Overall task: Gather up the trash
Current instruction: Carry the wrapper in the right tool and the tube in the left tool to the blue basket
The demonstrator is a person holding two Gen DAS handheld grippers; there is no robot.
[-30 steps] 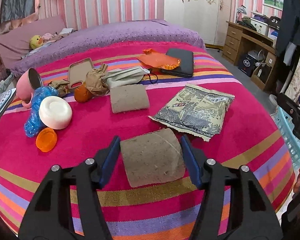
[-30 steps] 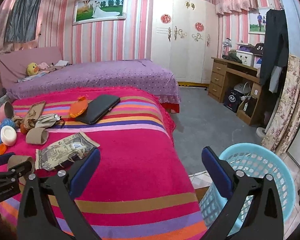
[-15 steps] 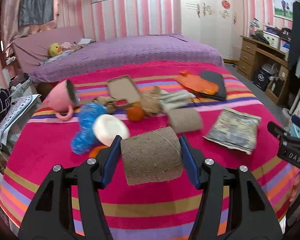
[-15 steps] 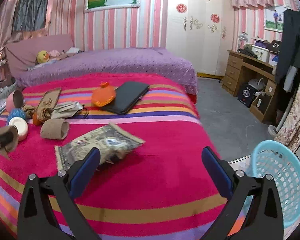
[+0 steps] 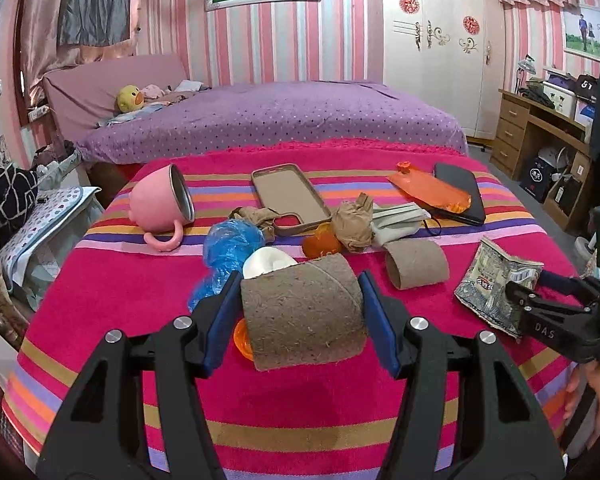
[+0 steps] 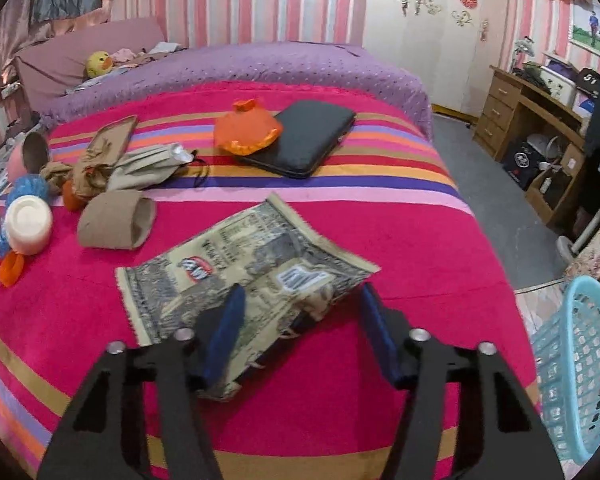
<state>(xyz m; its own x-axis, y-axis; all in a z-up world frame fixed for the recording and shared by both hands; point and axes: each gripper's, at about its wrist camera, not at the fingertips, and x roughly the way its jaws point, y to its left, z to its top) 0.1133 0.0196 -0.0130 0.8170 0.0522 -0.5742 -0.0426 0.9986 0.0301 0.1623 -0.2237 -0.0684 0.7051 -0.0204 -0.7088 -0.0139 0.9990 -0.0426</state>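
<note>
Left wrist view: your left gripper (image 5: 300, 312) is clenched on a cardboard tube (image 5: 302, 316), both blue pads pressed against its sides, and the tube is lifted above the striped blanket (image 5: 120, 288). Behind the tube, at 11 o'clock, a white lid (image 5: 266, 262) peeks out beside a blue bag (image 5: 226, 248). Farther at 10 o'clock a pink mug (image 5: 160, 204) lies on its side. At 12 o'clock sit a phone case (image 5: 288, 196), crumpled brown paper (image 5: 354, 222) and a grey mask (image 5: 398, 218). A second tube (image 5: 416, 264) lies at 1 o'clock. Beyond it an orange pouch (image 5: 428, 192) rests on a black tablet (image 5: 462, 192). At 3 o'clock your right gripper (image 5: 540, 300) has its fingers at the edge of a snack wrapper (image 5: 496, 284), which bends upward there.

Right wrist view: your right gripper (image 6: 300, 332) has just been closing, with the near corner of the snack wrapper (image 6: 236, 268) between its fingers. The left pad (image 6: 226, 330) lies over the wrapper; the right pad (image 6: 376, 332) stands just clear of the crumpled edge, so the wrapper is not yet gripped. The wrapper lies on the blanket (image 6: 380, 232) at the centre. The second tube (image 6: 116, 220) is at 10 o'clock, with the white lid (image 6: 28, 224) farther left. The orange pouch (image 6: 246, 130) and tablet (image 6: 304, 136) are at 12 o'clock. A turquoise basket (image 6: 580, 368) stands on the floor at 4 o'clock, beside the bed.
</note>
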